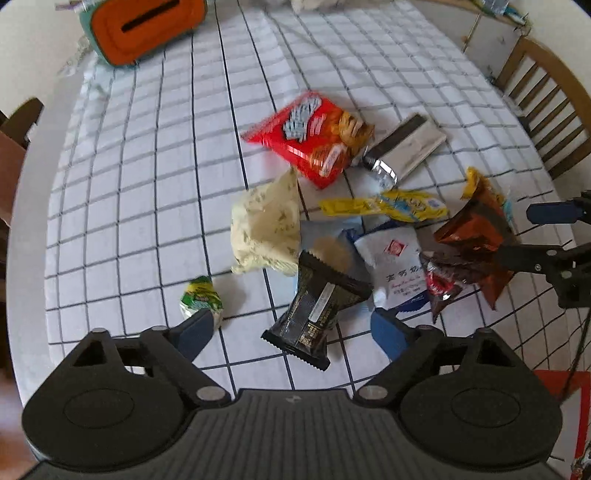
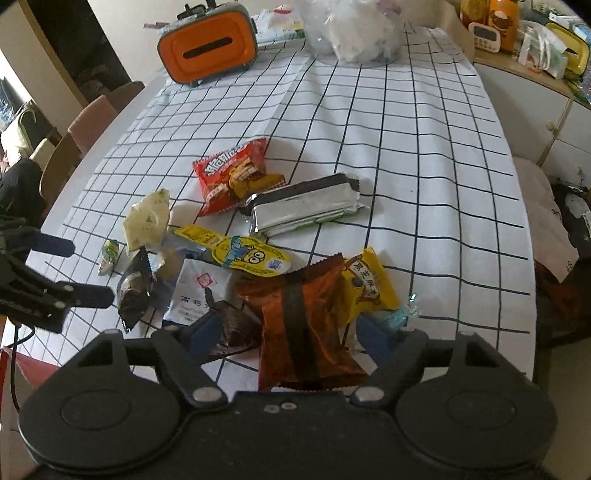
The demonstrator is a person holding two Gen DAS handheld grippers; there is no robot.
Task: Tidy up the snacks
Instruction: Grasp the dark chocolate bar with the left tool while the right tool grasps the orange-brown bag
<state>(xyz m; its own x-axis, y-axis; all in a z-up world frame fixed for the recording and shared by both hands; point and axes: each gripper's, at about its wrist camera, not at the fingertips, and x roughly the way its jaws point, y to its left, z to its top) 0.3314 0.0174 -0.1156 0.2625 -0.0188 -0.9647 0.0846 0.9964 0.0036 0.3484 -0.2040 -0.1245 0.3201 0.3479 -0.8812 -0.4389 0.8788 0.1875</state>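
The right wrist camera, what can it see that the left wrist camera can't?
Only the right wrist view shows the cluttered side counter and the clear plastic bag at the table's far end. Only the left wrist view shows the wooden chair back. Both share the orange box, the red snack bag, the brown packet between the right gripper's open jaws, and the black packet in front of the open left gripper.

Left gripper [image 1: 293,334] open astride black packet [image 1: 314,314].
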